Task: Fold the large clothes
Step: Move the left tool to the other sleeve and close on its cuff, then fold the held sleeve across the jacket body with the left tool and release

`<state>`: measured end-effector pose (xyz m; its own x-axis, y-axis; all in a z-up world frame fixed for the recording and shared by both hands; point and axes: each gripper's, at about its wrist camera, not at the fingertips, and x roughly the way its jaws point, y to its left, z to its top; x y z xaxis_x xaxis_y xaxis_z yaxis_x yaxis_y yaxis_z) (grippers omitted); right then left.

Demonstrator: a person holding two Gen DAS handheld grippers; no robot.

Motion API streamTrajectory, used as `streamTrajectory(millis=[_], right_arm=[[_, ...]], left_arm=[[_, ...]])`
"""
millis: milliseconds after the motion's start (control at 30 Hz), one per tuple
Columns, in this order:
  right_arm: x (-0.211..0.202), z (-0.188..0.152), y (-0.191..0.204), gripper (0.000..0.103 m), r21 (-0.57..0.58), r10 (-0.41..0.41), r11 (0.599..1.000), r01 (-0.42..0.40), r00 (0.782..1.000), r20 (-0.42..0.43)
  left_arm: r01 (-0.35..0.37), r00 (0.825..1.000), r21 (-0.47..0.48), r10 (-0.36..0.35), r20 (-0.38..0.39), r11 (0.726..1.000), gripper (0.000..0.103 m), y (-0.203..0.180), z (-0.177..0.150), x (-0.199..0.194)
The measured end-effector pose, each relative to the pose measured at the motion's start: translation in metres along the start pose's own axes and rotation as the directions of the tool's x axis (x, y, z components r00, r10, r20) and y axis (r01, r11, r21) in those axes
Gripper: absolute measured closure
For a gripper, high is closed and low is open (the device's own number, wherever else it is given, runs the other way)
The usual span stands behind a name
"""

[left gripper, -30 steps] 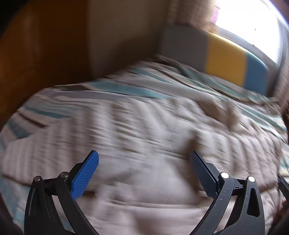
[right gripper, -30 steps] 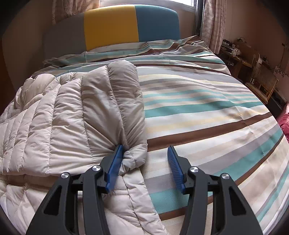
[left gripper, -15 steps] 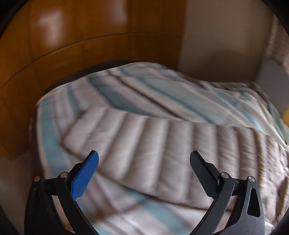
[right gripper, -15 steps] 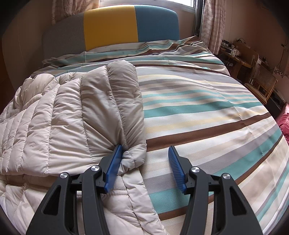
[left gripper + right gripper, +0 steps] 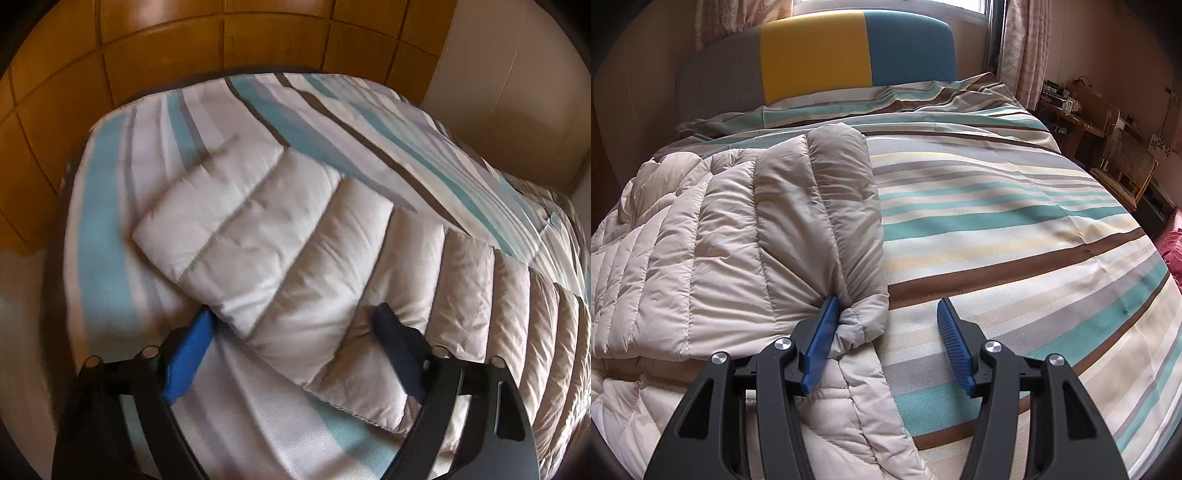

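Note:
A beige quilted puffer coat (image 5: 731,236) lies on the striped bed. In the left wrist view one end of the coat (image 5: 280,254) lies flat near the bed's corner. My left gripper (image 5: 291,325) is open and straddles that end's near edge. In the right wrist view a folded sleeve (image 5: 846,206) lies over the coat body. My right gripper (image 5: 886,317) is open, its left finger (image 5: 822,334) pressing beside the sleeve cuff (image 5: 864,317), which sits between the fingers.
The striped bedcover (image 5: 1015,236) spreads to the right. A yellow and teal headboard (image 5: 849,48) stands at the far end. Wooden furniture and a chair (image 5: 1123,166) stand at the right. An orange wooden wall (image 5: 110,55) runs behind the bed's corner.
The left gripper swung left from the bed's middle and dropped down onto the coat's end. The right gripper stayed nearly still at the sleeve cuff.

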<state>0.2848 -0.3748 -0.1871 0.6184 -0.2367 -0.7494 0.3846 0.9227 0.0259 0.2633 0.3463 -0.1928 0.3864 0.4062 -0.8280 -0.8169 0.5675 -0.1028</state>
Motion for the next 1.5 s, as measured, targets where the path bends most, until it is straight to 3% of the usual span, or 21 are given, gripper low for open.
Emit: streamTrajectory(millis=[100,133,167,233,433,567,733,800,867,967,1133,1233,1333,1433,1500], right_arm=[[0.0,0.0,-0.001,0.048,-0.001,-0.001,1.0,0.001,1.0,0.0],[0.0,0.0,-0.001,0.048,0.0,0.0,1.0,0.0,1.0,0.0],[0.0,0.0,-0.001,0.047,0.0,0.001,1.0,-0.001,1.0,0.0],[0.0,0.0,-0.001,0.047,0.0,0.001,1.0,-0.001,1.0,0.0],[0.0,0.0,-0.001,0.047,0.0,0.001,1.0,-0.001,1.0,0.0],[0.0,0.0,-0.001,0.047,-0.002,0.0,1.0,0.0,1.0,0.0],[0.0,0.0,-0.003,0.047,0.002,0.002,1.0,-0.002,1.0,0.0],[0.0,0.0,-0.003,0.047,0.004,0.003,1.0,-0.003,1.0,-0.001],[0.0,0.0,-0.003,0.047,0.004,0.003,1.0,-0.003,1.0,0.0],[0.001,0.0,-0.004,0.046,0.006,0.005,1.0,-0.005,1.0,-0.001],[0.001,0.0,-0.004,0.046,0.007,0.005,1.0,-0.005,1.0,-0.001],[0.001,0.0,-0.005,0.046,0.008,0.006,1.0,-0.006,1.0,-0.001],[0.001,0.0,-0.005,0.046,0.008,0.006,1.0,-0.006,1.0,-0.001],[0.001,0.0,-0.005,0.046,0.009,0.007,1.0,-0.007,1.0,-0.001],[0.001,0.0,-0.006,0.046,0.008,0.006,1.0,-0.006,1.0,-0.001]], left_arm=[[-0.03,0.999,0.021,0.029,0.045,0.999,0.035,-0.01,-0.003,0.0],[-0.031,0.998,0.044,0.029,0.053,0.999,0.048,-0.016,-0.003,-0.001],[-0.023,0.998,0.057,0.02,0.059,0.998,0.067,-0.018,-0.003,-0.003],[-0.001,0.998,0.075,-0.004,0.067,0.997,0.083,-0.023,-0.004,-0.008],[-0.015,0.98,0.07,0.0,0.198,0.997,0.087,-0.033,-0.007,-0.041],[0.022,0.943,0.15,-0.07,0.325,0.988,0.087,-0.055,-0.015,-0.082],[0.083,0.877,0.298,-0.211,0.432,0.951,0.087,-0.098,-0.034,-0.131],[0.105,0.847,0.382,-0.283,0.45,0.918,0.087,-0.121,-0.049,-0.152],[0.12,0.829,0.436,-0.332,0.45,0.892,0.087,-0.138,-0.062,-0.165],[0.135,0.815,0.517,-0.391,0.427,0.845,0.087,-0.164,-0.087,-0.178],[0.123,0.799,0.636,-0.456,0.393,0.762,0.087,-0.199,-0.133,-0.191],[0.109,0.791,0.709,-0.492,0.363,0.697,0.087,-0.216,-0.16,-0.197],[0.088,0.787,0.791,-0.528,0.318,0.606,0.087,-0.237,-0.192,-0.204],[0.07,0.776,0.83,-0.553,0.303,0.553,0.087,-0.253,-0.214,-0.211],[0.068,0.778,0.856,-0.564,0.277,0.513,0.087,-0.265,-0.228,-0.214]])
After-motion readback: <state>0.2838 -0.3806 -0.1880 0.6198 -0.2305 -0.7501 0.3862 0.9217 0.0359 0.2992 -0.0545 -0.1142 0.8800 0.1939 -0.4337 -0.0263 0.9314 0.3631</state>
